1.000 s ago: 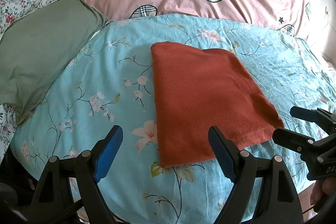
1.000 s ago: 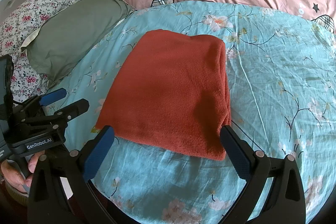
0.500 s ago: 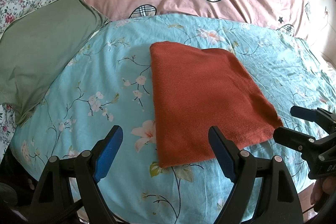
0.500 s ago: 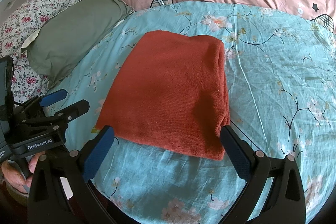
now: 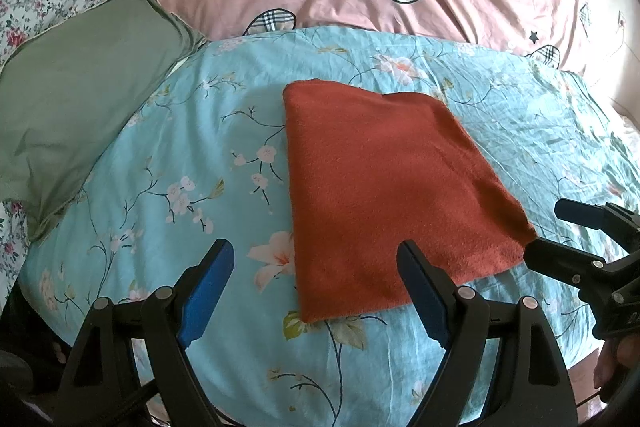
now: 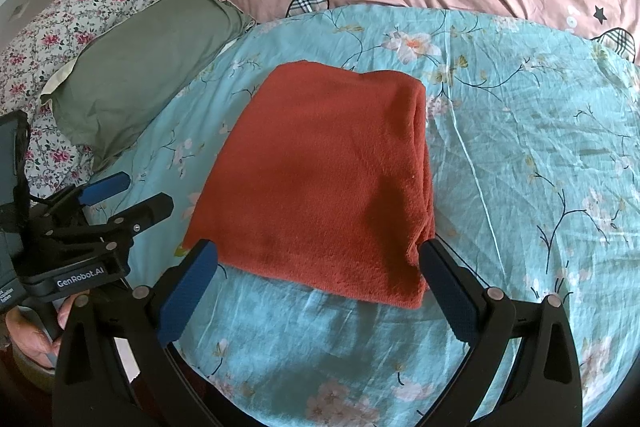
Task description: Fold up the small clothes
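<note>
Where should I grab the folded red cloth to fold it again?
Take the red cloth by its two near corners, coming in low from the near edge, probably one gripper each. It lies flat on the blue floral sheet, its thick folded edge on the right, and both the left gripper and right gripper are open.

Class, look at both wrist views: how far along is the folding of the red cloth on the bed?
Done: the rust-red cloth lies flat as a neat folded rectangle on the blue floral sheet, with a doubled fold edge along its right side. In hand: nothing; the left gripper and right gripper hang open at its near edge. Left: perhaps one more fold, or none.
</note>
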`<action>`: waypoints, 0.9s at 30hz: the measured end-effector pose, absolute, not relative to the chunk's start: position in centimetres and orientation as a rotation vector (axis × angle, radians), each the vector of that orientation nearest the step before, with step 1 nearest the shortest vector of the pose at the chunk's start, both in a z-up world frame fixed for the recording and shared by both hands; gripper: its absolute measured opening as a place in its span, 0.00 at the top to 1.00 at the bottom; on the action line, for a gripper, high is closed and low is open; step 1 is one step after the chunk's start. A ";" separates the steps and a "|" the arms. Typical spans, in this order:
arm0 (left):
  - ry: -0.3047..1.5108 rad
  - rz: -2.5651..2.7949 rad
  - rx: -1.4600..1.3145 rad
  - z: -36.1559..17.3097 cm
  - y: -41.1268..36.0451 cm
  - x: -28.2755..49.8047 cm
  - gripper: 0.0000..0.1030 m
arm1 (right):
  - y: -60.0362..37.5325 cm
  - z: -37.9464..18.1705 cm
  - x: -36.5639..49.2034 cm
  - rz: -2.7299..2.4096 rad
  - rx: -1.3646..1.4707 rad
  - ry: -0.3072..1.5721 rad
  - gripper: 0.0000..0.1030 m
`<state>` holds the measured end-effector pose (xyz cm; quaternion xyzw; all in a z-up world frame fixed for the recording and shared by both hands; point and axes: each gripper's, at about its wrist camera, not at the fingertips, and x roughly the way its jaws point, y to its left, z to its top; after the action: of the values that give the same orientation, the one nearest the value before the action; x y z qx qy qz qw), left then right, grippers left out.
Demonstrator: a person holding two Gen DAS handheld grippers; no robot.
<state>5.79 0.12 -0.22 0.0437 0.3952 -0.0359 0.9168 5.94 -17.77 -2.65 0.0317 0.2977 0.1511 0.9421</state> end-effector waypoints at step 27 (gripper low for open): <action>0.825 -0.088 0.108 -0.4 -0.5 6.8 0.17 | -18.7 -2.3 6.7 0.296 0.062 0.606 0.02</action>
<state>6.78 -0.50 -0.40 0.0525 0.4005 -0.0426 0.9138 6.66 -18.68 -2.32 0.0304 0.2973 0.1451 0.9432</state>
